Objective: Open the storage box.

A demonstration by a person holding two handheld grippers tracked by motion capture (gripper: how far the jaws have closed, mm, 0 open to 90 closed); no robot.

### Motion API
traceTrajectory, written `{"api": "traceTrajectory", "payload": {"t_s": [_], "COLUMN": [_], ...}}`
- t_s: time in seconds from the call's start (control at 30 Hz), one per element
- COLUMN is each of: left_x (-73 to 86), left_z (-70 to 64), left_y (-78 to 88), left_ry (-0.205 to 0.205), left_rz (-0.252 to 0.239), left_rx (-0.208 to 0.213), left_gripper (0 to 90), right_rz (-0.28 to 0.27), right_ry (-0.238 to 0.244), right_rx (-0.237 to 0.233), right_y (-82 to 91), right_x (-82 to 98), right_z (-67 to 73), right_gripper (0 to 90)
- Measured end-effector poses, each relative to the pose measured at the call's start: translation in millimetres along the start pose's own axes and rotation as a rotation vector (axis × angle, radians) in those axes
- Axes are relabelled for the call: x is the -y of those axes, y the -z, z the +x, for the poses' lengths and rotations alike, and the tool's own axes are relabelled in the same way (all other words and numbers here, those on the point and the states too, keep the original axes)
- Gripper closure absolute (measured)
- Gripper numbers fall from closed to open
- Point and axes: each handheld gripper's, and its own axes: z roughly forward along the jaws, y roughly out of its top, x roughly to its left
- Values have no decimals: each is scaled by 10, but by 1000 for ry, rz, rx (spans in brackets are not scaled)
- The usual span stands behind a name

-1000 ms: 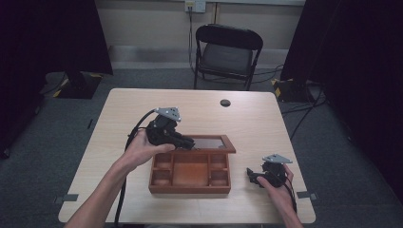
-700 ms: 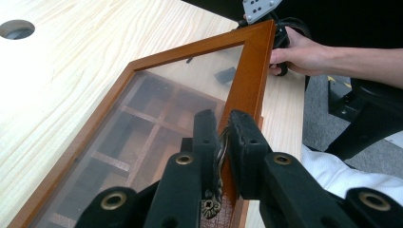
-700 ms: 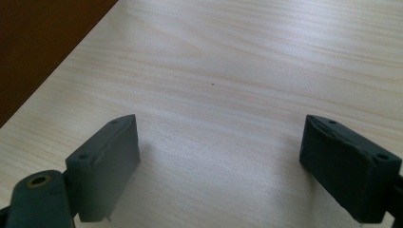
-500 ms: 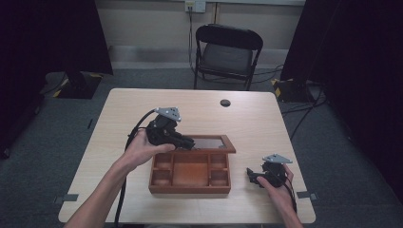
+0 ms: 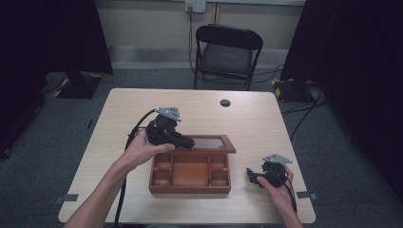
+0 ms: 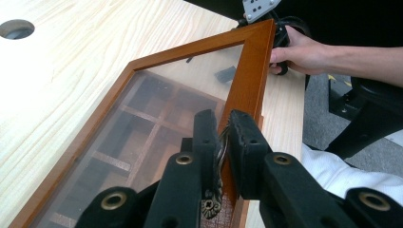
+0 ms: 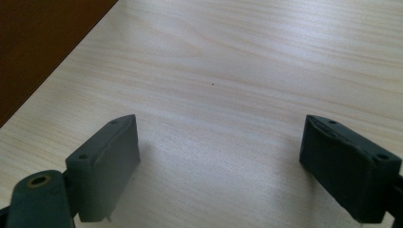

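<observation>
A brown wooden box with several compartments sits at the table's near middle. Its glass-paned lid stands raised at the far side. My left gripper is shut on the small brass latch at the lid's frame; in the left gripper view the jaws pinch it from both sides. To the right of the box, my right gripper rests low on the table, open, with bare wood between its pads. The box's side wall shows at the upper left of the right gripper view.
A round cable hole lies in the tabletop beyond the box. A black folding chair stands behind the table's far edge. The person's other hand shows past the lid in the left gripper view.
</observation>
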Motion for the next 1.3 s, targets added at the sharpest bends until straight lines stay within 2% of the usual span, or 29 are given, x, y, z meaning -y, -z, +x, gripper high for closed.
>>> {"api": "traceTrajectory", "payload": {"t_s": [1.3], "left_x": [0], "left_z": [-1], "left_y": [-2], "left_ry": [1], "left_rz": [2], "left_rx": [0], "left_gripper": [816], "right_rz": [0], "right_ry": [0], "right_rx": [0], "right_y": [0], "right_x": [0], "right_z": [0], "right_gripper": [122]}}
